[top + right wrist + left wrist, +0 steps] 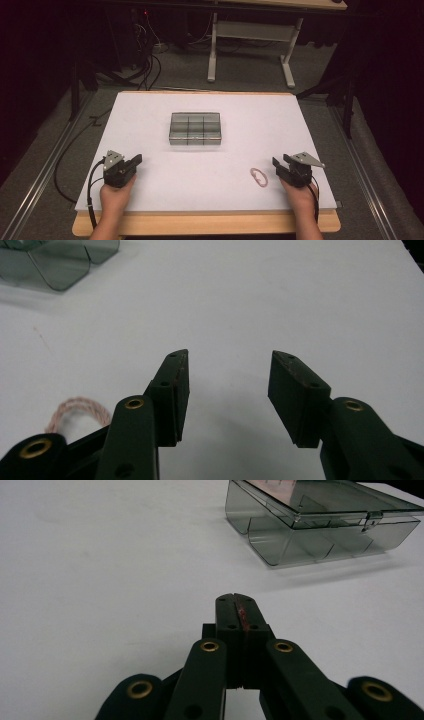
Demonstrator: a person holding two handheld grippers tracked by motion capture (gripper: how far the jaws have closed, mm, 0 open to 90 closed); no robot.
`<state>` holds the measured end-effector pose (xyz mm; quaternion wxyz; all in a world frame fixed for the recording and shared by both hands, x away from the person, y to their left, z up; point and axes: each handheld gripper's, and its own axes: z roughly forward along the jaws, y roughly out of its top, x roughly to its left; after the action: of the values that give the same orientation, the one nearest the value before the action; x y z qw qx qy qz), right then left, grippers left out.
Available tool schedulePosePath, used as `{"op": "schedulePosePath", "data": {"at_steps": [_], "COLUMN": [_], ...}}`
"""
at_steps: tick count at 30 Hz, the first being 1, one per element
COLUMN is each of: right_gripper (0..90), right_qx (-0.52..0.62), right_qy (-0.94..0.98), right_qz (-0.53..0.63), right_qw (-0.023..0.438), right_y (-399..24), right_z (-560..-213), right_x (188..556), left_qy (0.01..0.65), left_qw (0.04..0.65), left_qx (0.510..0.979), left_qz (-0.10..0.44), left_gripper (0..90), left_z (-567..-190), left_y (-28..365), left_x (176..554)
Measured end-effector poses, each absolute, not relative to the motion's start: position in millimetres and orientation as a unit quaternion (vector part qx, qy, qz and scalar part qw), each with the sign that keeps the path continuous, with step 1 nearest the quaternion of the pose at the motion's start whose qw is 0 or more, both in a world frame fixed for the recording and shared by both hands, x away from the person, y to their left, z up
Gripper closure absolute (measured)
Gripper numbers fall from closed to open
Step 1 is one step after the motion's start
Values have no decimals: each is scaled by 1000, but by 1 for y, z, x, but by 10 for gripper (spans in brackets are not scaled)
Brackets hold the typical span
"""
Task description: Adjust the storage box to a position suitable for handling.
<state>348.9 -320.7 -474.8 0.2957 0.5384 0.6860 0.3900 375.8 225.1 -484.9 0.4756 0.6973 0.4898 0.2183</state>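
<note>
Surface: white board (210,165) on a wooden table, dark curtains and a grey floor beyond; near edge by the person's forearms
Left gripper (134,161): resting at the near left of the board; jaws pressed fully together in the left gripper view, pads meeting with nothing between them, a thin reddish smear along the seam; well apart from everything else
Right gripper (276,164): resting at the near right; jaws apart with a clear gap in the right gripper view, bare board between the pads (178,385), nothing held
Cord loop (259,177): small pinkish twisted loop lying flat on the board, just beside the right gripper on its inner side; in the right gripper view low at the left, partly hidden behind the left jaw arm (80,410); thin, limp, two-tone twist, looks soft and light
Box (195,128): clear smoky-grey plastic case with dividers, lid shut with a small latch at the front (320,525); mid-board, farther off, well apart from both grippers
Risk, judged: loop off to the side of the open jaws, so a straight closing likely to catch nothing; thin cord flat on a smooth board likely to slide or flatten under the pads; pinch on one strand likely to let it swing or drop; lid latched, so carrying the cord there first would leave no place to put it
</note>
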Motion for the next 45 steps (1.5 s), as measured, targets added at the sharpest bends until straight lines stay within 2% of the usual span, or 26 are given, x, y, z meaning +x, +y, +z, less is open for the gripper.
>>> {"op": "schedulePosePath", "data": {"at_steps": [5, 9, 16, 18, 20, 23, 26, 29, 33, 36, 40, 45], "right_gripper": [564, 587, 660, 697, 746, 874, 900, 900, 900, 900, 900, 900], "right_qx": [521, 497, 485, 482, 479, 478, 481, 482, 479, 475, 472, 476], "right_qy": [708, 730, 746, 754, 761, 768, 767, 769, 770, 773, 776, 776], "right_qz": [383, 382, 378, 374, 365, 356, 357, 356, 357, 356, 352, 347], "right_qw": [285, 274, 256, 246, 240, 234, 231, 224, 227, 226, 226, 227], "right_y": [-304, -268, -228, -215, -203, -188, -187, -185, -183, -182, -183, -196], "right_z": [-459, -446, -447, -451, -456, -461, -461, -460, -457, -456, -458, -459], "right_x": [379, 421, 465, 477, 489, 507, 511, 514, 514, 515, 514, 512], "left_qy": [494, 489, 493, 507, 506, 500, 509, 498, 501, 492, 485, 471], "left_qw": [471, 468, 439, 423, 437, 435, 435, 420, 426, 411, 431, 429], "left_qx": [700, 702, 718, 723, 715, 721, 718, 737, 733, 749, 742, 755], "left_qz": [211, 222, 219, 204, 203, 203, 191, 180, 174, 168, 168, 159], "left_gripper": [900, 900, 900, 900, 900, 900, 900, 900, 900, 900, 900, 900], "left_z": [-476, -473, -485, -486, -484, -483, -486, -486, -486, -486, -484, -485], "left_y": [218, 202, 181, 179, 176, 168, 166, 161, 161, 156, 153, 141], "left_x": [399, 428, 481, 491, 498, 510, 514, 519, 524, 530, 533, 533]}}
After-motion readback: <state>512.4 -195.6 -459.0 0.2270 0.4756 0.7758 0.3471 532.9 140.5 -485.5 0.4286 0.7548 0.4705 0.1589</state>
